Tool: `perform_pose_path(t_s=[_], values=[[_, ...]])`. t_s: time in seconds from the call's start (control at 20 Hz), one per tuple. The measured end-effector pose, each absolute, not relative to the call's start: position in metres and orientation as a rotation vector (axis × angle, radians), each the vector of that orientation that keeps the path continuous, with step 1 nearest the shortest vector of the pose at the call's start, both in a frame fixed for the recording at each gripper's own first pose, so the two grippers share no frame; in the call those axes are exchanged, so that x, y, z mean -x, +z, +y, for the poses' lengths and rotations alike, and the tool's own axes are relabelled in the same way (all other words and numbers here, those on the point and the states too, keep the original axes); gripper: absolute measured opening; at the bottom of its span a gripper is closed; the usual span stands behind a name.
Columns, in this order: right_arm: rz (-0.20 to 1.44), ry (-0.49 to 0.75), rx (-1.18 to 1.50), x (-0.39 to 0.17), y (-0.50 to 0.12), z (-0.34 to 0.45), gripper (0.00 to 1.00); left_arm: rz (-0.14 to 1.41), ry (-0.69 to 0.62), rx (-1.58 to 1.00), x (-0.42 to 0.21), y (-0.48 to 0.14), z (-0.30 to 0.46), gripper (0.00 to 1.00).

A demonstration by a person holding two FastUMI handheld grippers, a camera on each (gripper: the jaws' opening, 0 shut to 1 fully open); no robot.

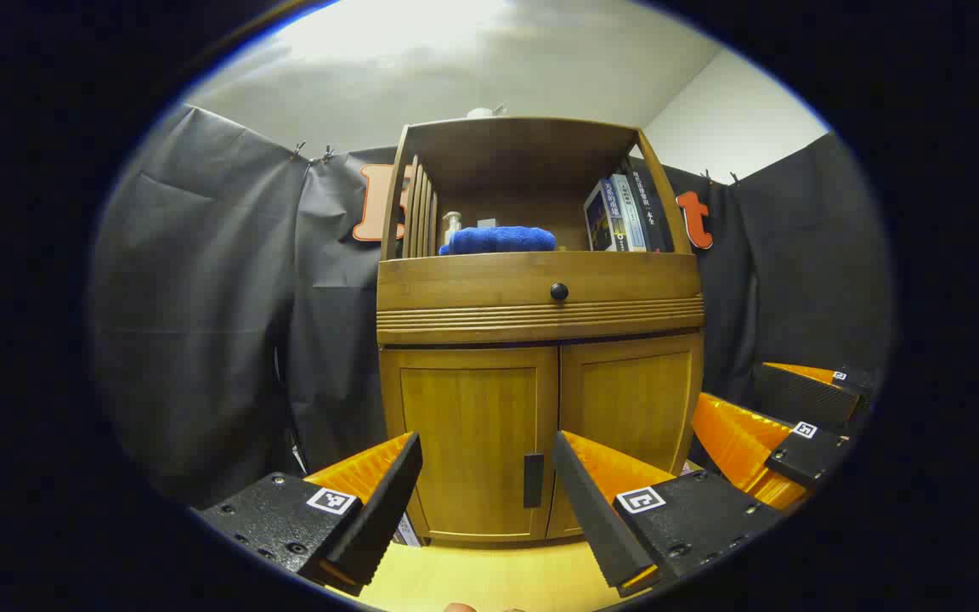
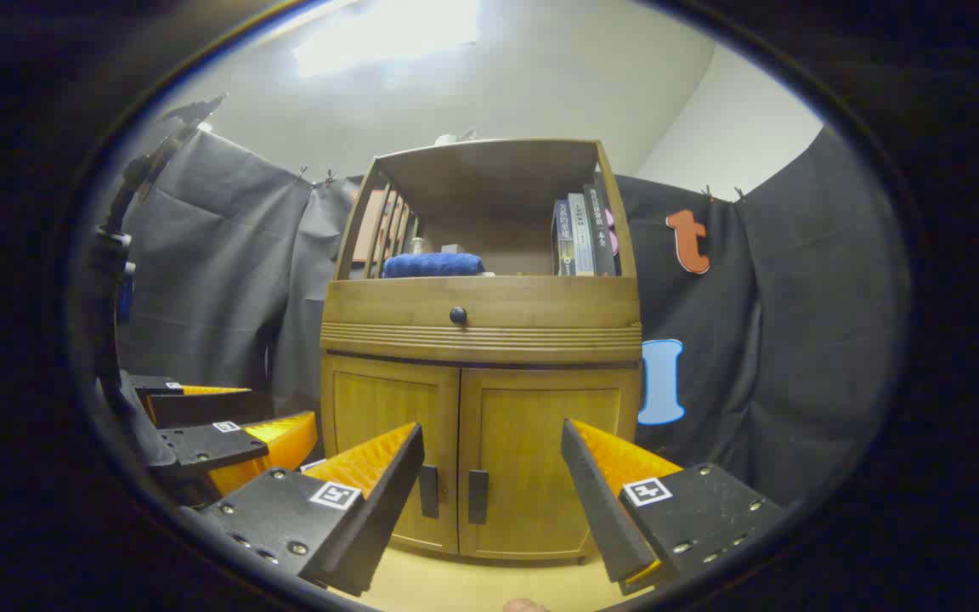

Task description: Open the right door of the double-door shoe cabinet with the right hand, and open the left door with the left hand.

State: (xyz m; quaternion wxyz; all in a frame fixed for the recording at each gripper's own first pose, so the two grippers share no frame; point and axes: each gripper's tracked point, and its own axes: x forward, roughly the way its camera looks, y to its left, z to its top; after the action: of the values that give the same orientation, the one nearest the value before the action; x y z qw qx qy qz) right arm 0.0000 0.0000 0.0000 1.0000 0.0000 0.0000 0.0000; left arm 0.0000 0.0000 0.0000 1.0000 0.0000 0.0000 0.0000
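the shoe cabinet (image 1: 540, 357) stands against the black cloth wall on a pale wood floor (image 1: 489, 578), and both its doors are closed. the left door (image 1: 468, 442) and right door (image 1: 630, 408) meet at the cabinet's middle, each with a dark handle (image 2: 478, 496) by the seam. above the doors runs a drawer with a round knob (image 1: 558, 291), and above that an open shelf holds a blue towel (image 1: 498, 240) and upright books (image 1: 625, 212). the left gripper (image 1: 487, 463) and right gripper (image 2: 491, 455) hang in front of the doors, fingers spread wide apart, touching nothing
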Motion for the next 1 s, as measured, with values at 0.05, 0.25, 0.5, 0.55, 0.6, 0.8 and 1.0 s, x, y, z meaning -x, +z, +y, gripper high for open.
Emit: perform_pose_path(t_s=[0.05,0.25,0.5,0.55,0.6,0.8,1.0], values=[[0.004,0.001,0.0,-0.003,-0.001,0.001,0.96,0.001,0.007,0.0,0.0,0.0,0.0,0.92],[0.019,-0.004,0.002,-0.009,-0.006,-0.003,0.96,0.02,0.03,0.005,-0.005,-0.004,0.004,0.92],[0.055,-0.012,-0.001,-0.023,-0.015,-0.006,0.95,0.052,0.061,0.021,-0.017,-0.014,0.009,0.92],[0.068,-0.016,-0.004,-0.025,-0.018,-0.007,0.96,0.06,0.066,0.027,-0.019,-0.018,0.009,0.92],[0.079,-0.022,-0.006,-0.029,-0.022,-0.009,0.96,0.073,0.071,0.035,-0.022,-0.022,0.01,0.92],[0.088,-0.051,0.017,-0.046,-0.031,-0.021,0.96,0.114,0.085,0.084,-0.033,-0.033,0.014,0.92],[0.15,-0.036,0.005,-0.077,-0.068,-0.013,0.95,0.125,0.135,0.077,-0.035,-0.039,0.037,0.92]])
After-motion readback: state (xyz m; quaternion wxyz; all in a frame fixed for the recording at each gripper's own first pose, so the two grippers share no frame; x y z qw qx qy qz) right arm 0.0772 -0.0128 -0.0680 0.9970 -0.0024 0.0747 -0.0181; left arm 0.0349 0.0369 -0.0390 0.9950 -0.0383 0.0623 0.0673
